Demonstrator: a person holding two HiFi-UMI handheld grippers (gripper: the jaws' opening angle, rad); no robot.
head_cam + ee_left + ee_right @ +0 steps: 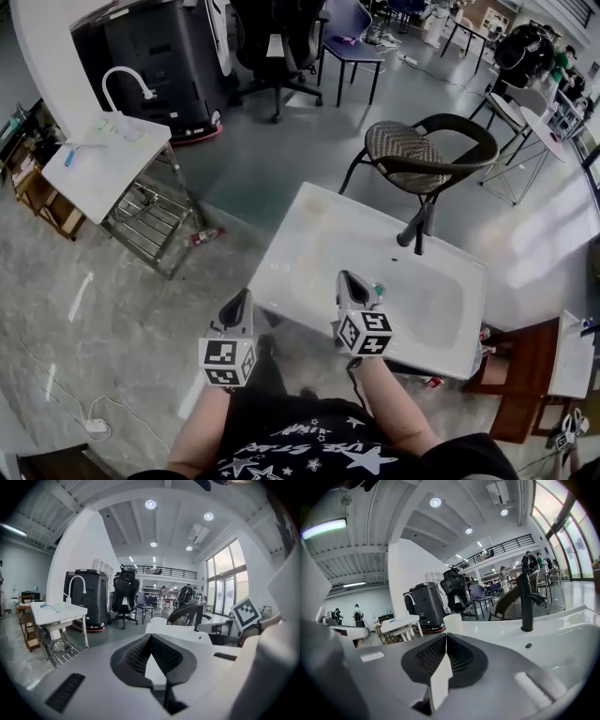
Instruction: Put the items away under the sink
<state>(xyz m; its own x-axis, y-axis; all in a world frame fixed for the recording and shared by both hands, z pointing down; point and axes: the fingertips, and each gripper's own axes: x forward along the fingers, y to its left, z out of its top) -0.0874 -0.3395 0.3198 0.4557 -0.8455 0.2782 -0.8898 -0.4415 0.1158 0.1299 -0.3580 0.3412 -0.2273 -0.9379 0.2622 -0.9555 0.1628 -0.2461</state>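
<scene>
sink (309,246) just ahead of right gripper (350,279)

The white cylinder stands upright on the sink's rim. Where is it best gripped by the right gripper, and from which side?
I would grip the white cylinder across its side wall, about mid-height, coming level from the near side, where the right gripper faces it. It stands upright on the sink with straight round sides. The fingers are shut, so open them first.

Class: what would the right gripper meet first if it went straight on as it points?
Probably the white cylinder on the sink rim, dead ahead of the shut right gripper; depth is unclear, so the sink itself might come first.
</scene>
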